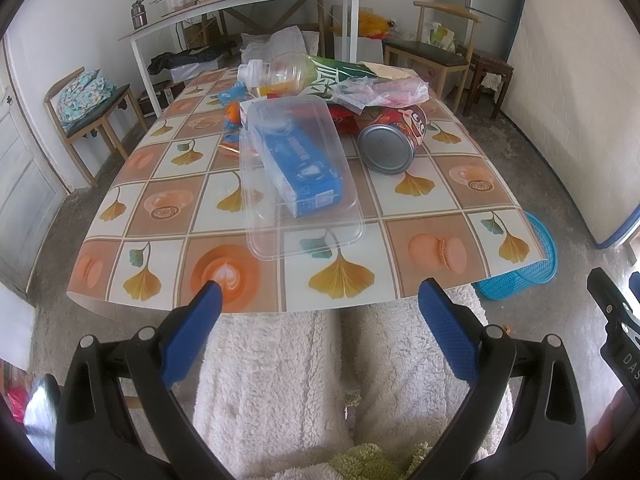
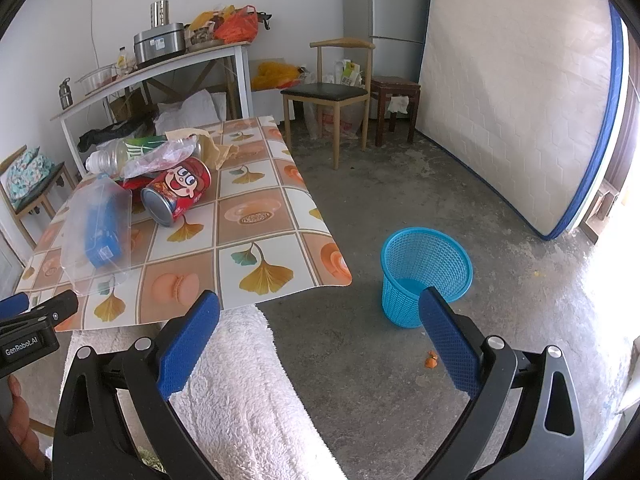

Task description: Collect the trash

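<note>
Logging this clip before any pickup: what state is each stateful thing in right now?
left tool: open, holding nothing
right tool: open, holding nothing
clear plastic container: upside down over the blue carton
blue carton: lying flat
red can: on its side
plastic bottle: on its side, capped
blue basket: upright on floor, looks empty

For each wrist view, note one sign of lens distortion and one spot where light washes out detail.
Left wrist: the table near edge bows into a curve; no washout, only sheen on the clear container. Right wrist: the mattress edge bends; floor glare at far right.
</note>
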`<state>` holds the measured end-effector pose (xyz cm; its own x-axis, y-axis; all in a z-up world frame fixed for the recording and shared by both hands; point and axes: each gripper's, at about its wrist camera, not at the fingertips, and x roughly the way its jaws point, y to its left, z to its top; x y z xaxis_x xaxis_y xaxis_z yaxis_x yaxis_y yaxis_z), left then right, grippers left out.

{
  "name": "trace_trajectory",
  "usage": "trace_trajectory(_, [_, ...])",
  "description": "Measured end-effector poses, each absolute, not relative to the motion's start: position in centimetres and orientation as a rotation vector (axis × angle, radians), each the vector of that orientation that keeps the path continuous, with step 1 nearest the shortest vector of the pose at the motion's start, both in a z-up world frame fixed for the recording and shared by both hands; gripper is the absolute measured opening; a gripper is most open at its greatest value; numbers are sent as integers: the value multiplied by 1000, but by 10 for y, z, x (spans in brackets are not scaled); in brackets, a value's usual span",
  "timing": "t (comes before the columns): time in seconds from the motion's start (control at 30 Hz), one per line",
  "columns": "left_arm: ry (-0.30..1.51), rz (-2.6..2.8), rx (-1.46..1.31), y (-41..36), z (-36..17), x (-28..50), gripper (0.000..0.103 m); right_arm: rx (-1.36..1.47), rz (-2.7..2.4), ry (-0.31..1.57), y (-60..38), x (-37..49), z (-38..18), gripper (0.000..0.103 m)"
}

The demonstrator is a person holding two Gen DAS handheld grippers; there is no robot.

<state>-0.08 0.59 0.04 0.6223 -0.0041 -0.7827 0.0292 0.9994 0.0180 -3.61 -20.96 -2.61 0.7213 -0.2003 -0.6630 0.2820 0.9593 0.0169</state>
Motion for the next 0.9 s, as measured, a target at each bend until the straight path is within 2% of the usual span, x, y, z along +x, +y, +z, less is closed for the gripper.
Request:
trace_trajectory(0.6, [882,-7,9,30,6,-7,94,112,-240,674,-194,-38,-10,97])
trace_trajectory(0.9, [847,51,-77,81,0,-5,94,65,-121,669,-157,-2,-4,97])
